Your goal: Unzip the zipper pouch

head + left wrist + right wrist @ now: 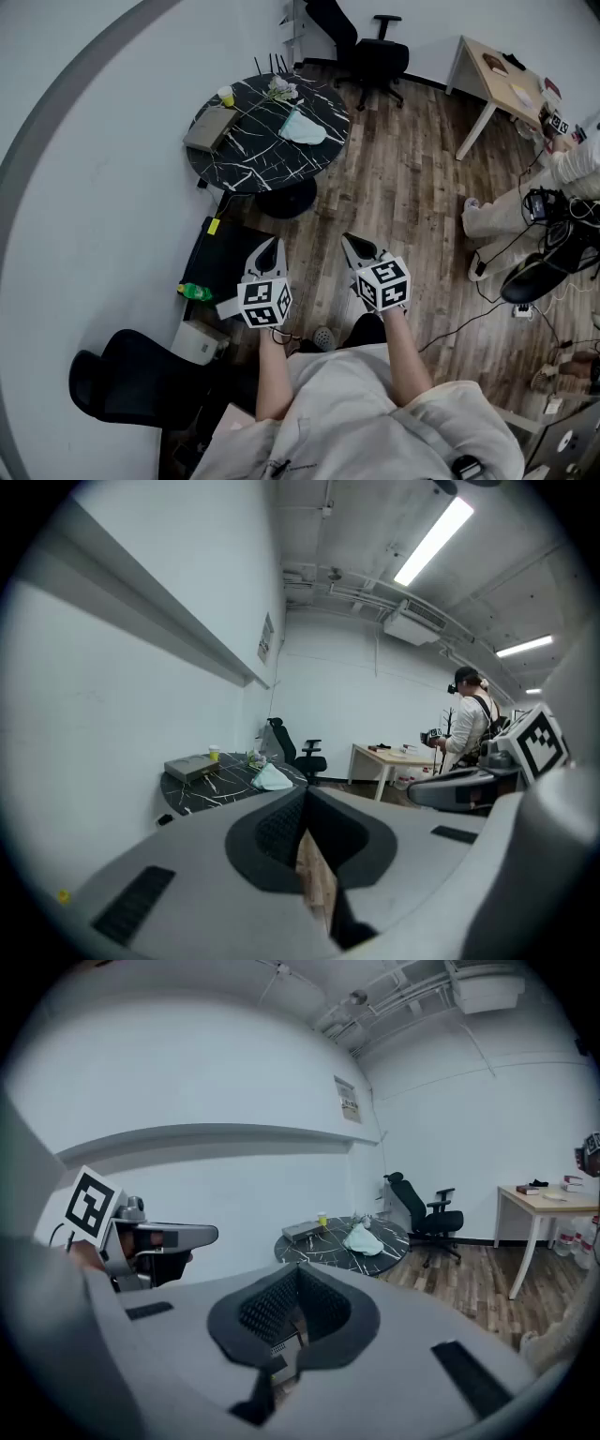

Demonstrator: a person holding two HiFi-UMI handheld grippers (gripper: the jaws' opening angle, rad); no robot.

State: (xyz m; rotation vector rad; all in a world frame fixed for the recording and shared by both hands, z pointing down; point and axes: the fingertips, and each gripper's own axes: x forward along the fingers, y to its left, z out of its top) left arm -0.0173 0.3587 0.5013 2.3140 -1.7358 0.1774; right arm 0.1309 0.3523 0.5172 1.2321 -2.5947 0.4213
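Closest in the head view, I see the left gripper (271,247) and right gripper (353,246), each bearing a cube of black-and-white square markers, over plank floor (403,187). The pale, soft, crumpled pouch (302,128) lies well apart on a round black table (234,159) veined like marble. Left gripper view: ribbed dark pads pressed together, nothing between. Right gripper view: likewise closed, empty. The wall notice (348,1099) is too small to read, and I can't make out the pouch's zipper.
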